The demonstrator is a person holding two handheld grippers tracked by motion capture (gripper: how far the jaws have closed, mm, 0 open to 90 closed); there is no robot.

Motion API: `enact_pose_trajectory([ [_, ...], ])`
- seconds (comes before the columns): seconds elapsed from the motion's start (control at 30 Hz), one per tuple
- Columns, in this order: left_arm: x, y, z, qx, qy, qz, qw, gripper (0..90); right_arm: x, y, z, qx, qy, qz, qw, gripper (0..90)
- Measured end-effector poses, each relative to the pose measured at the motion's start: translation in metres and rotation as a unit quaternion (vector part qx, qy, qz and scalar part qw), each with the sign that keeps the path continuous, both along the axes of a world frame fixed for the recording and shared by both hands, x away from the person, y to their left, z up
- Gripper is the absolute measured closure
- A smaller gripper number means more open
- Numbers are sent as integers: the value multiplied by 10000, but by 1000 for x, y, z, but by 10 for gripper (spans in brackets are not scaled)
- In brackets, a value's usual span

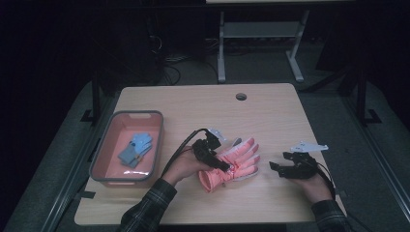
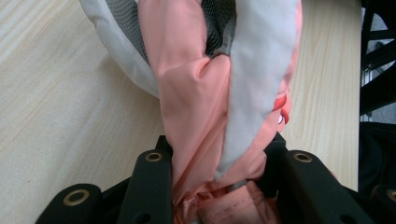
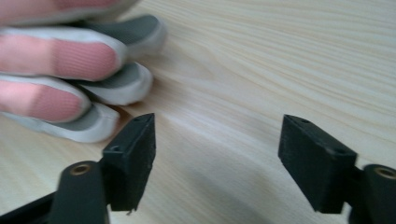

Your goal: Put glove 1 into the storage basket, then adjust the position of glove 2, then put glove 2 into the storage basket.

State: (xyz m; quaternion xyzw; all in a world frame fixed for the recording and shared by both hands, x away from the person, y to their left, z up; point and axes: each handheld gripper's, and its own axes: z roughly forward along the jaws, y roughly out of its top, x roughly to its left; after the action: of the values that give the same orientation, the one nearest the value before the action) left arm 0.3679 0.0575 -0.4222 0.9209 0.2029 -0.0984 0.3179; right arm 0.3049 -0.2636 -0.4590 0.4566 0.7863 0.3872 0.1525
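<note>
The pink glove [image 1: 232, 164] lies on the bench [image 1: 270, 111] a little toward its near edge, about midway between the left and right edges, fingers pointing to the far right corner. Your left tool [image 1: 220, 163] has its jaws clamped on the cuff end; in the left gripper view the pink and grey fabric [image 2: 205, 107] bunches tightly between them. Your right tool [image 1: 276, 166] sits just beside the glove's fingertips [image 3: 93, 93], toward the right edge, jaws spread wide with nothing between them. A grey-rimmed tray [image 1: 154, 140] holding a small blue glove [image 1: 136, 149] stands near the left edge.
</note>
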Motion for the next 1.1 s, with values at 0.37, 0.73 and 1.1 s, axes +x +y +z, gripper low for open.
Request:
enact_pose_trajectory([
  [0.37, 0, 11, 11, -69, -109, 67, 9999, 659, 9, -11, -10, -150, 37, -389, 9991, 187],
  [0.73, 3, 44, 42, -435, -336, 521, 9971, 657, 13, -12, -19, -443, -42, -577, 9973, 137],
  [1.1, 4, 74, 63, -602, -568, 967, 9919, 655, 13, -10, -24, -474, -27, -498, 9976, 135],
])
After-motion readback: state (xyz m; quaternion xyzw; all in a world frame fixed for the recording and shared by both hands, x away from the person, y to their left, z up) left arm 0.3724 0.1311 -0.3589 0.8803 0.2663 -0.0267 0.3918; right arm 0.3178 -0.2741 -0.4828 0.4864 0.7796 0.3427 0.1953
